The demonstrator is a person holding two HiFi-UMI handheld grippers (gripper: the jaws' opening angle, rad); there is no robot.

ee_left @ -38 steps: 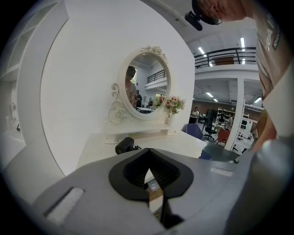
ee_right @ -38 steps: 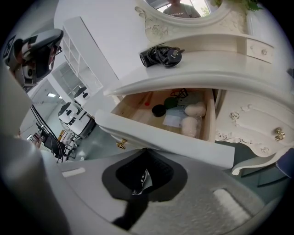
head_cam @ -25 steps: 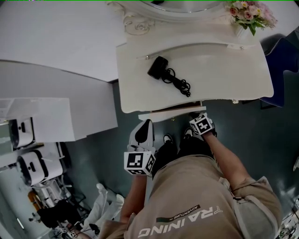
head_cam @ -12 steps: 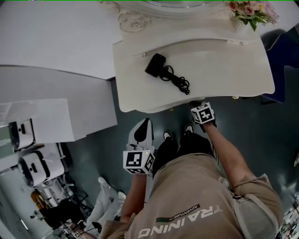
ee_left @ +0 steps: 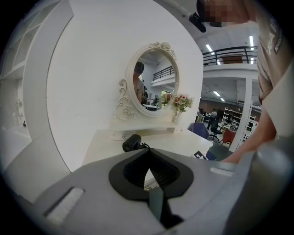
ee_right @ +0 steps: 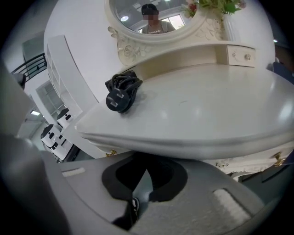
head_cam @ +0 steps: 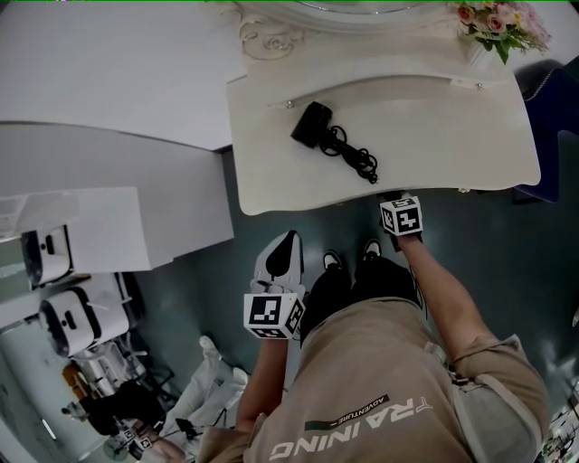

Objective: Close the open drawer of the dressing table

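The white dressing table [head_cam: 434, 136] fills the upper middle of the head view. No drawer sticks out past its front edge [head_cam: 362, 201]. My right gripper [head_cam: 395, 201] is shut and empty, with its tips against the table's front just under the top. In the right gripper view the shut jaws [ee_right: 146, 172] sit right below the table's rim [ee_right: 193, 142], and the drawer front is hidden in shadow. My left gripper [head_cam: 283, 242] hangs back from the table, shut and empty. In the left gripper view its jaws [ee_left: 148, 169] point at the table top [ee_left: 183, 144].
A black plug with a coiled cord [head_cam: 333, 143] lies on the table top. Pink flowers [head_cam: 499, 22] stand at the back right beside an oval mirror [ee_left: 154, 78]. A blue chair [head_cam: 552, 99] is at the right, white shelving [head_cam: 81, 226] at the left.
The drawer that stuck out under the table top has slid in and out of sight. My right gripper moved forward with it to the table's front. The left gripper stayed put.
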